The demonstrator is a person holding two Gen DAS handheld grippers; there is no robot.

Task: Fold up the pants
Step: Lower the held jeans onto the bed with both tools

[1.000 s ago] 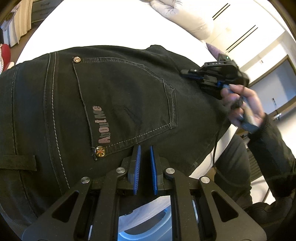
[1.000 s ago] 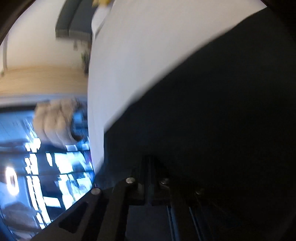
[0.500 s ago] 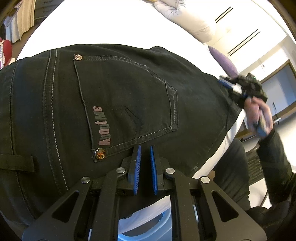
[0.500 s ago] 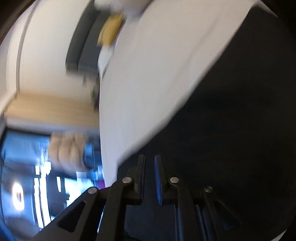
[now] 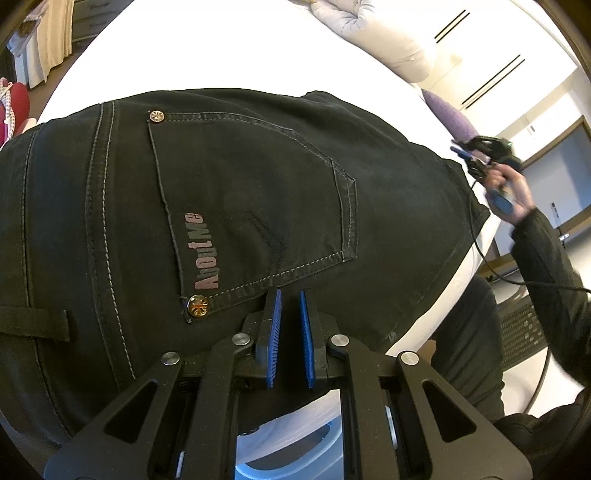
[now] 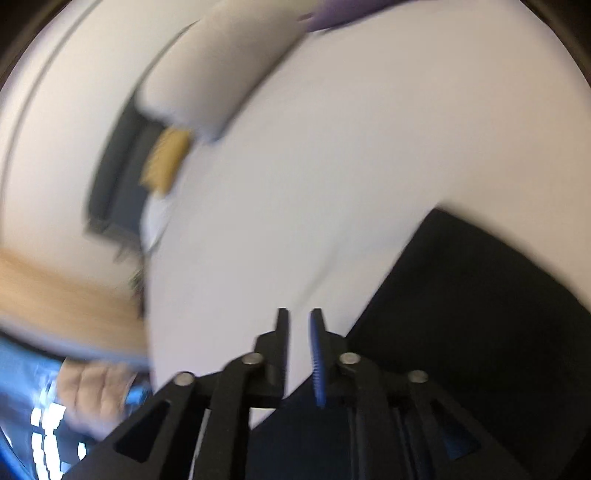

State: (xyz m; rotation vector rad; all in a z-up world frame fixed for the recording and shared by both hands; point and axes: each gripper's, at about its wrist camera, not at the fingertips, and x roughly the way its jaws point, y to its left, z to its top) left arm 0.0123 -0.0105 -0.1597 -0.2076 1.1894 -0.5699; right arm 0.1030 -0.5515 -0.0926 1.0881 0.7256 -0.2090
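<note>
Lying flat on the white bed (image 5: 229, 51), the black pants (image 5: 258, 192) are pinched at their near edge by the left gripper (image 5: 290, 295). The right gripper (image 6: 298, 315), raised clear of the fabric, is seen with jaws just parted and nothing between them.

Open white bed (image 5: 229, 51) beyond the black pants (image 5: 258, 192); pillows (image 5: 376, 33) along its far edge.

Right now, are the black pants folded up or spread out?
Folded: the pants form a compact block on the white bed, back pocket up, no legs trailing.
</note>
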